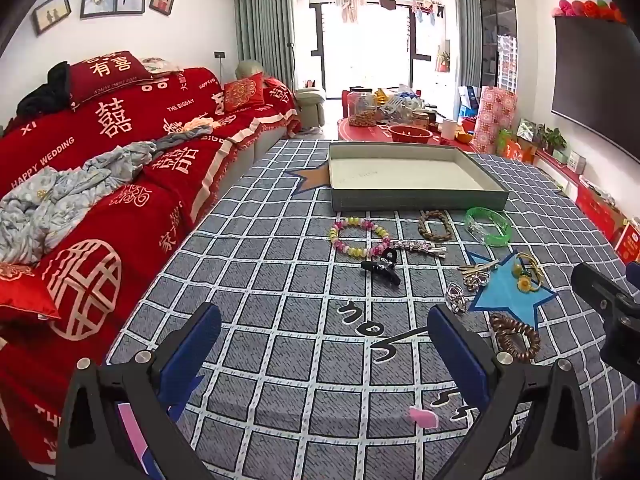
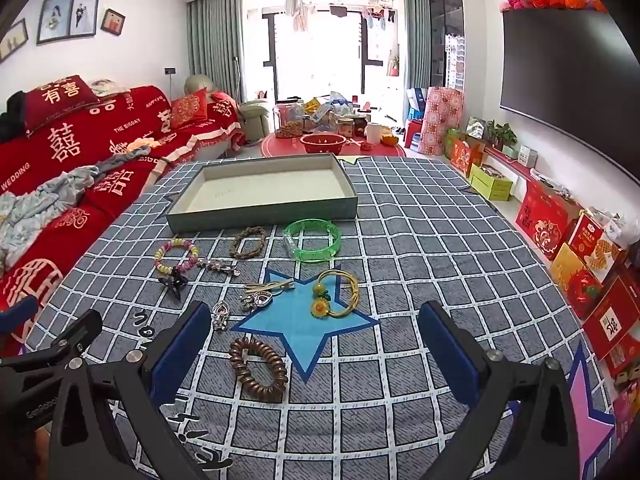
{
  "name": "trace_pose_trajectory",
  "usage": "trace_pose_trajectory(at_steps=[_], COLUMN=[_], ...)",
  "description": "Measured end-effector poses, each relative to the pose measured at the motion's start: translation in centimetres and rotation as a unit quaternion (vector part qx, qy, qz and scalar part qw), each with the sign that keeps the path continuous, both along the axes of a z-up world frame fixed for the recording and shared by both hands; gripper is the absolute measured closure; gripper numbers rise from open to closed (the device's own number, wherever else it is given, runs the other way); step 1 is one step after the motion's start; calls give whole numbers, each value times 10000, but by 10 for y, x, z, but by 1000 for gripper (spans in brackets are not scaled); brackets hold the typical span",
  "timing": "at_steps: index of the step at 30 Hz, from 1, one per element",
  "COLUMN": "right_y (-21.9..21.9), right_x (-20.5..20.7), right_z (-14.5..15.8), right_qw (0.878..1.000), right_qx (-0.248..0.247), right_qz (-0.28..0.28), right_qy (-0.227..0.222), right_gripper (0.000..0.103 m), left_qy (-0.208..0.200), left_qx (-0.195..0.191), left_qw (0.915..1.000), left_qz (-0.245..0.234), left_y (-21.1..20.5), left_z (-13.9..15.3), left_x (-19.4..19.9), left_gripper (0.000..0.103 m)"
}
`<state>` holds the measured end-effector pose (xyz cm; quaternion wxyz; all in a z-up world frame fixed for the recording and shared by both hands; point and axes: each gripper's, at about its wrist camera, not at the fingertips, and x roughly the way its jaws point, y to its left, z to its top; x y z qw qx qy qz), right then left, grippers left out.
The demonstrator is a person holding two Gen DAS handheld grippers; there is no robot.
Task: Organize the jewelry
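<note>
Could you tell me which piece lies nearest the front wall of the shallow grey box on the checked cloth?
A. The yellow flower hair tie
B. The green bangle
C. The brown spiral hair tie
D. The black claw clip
B: the green bangle lies just in front of the grey box, while the other three lie further toward the grippers.

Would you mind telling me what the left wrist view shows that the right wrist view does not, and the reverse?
Only the left wrist view shows the left gripper, jaws wide open and empty, and a small pink scrap on the cloth. Only the right wrist view shows the right gripper, also open and empty, the pink star printed on the cloth, and the stacked red gift boxes along the wall. Both show the empty grey tray, the green bangle, the beaded bracelet and the brown coil hair tie.
</note>
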<state>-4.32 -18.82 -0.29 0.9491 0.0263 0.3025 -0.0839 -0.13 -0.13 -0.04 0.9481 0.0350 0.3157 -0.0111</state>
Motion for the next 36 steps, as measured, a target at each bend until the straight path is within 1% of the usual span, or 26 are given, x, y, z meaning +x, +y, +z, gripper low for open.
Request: trace_pose_trajectory(at_steps=[1,2,5,6,9,22,24,31,34,36], right_y=[0,0,1,1,-1,1,2,1,1,1], right_x=[0,0,4,-1,-2,-4,-8,-8,-12,-11], right_z=[0,0,4,3,11,8,13,12,18,17], right_qw=[10000,10000,10000,10000,9999,9999,9999,9999,9999,9999], right_qx=[19,39,74,69,68,74,90,105,108,113], right_qz=[-7,-18,-19,-26,-35,-19,-24,-11,-7,-13], right_qy=[14,25,44,-56,-79,-111,-102,-116,-127,-130], right_gripper=[0,0,0,0,0,0,0,0,0,0], left_qy=[22,165,151,143,106,47,51,53,51,54], left_qx=[-3,-179,-156,-152,-180,-145,-139,-142,-142,-141], left_qw=[10000,9997,9997,9998,9998,9998,9998,9998,9998,9998], left_qz=[-37,-75,-74,-69,-32,-95,-96,-93,-94,-96], left_y=[-2,3,3,3,2,1,0,0,0,0], left_z=[0,-4,-4,-4,-2,2,2,2,2,2], left_x=[-1,6,8,8,8,-1,-1,-1,-1,-1], left_gripper=[0,0,0,0,0,0,0,0,0,0])
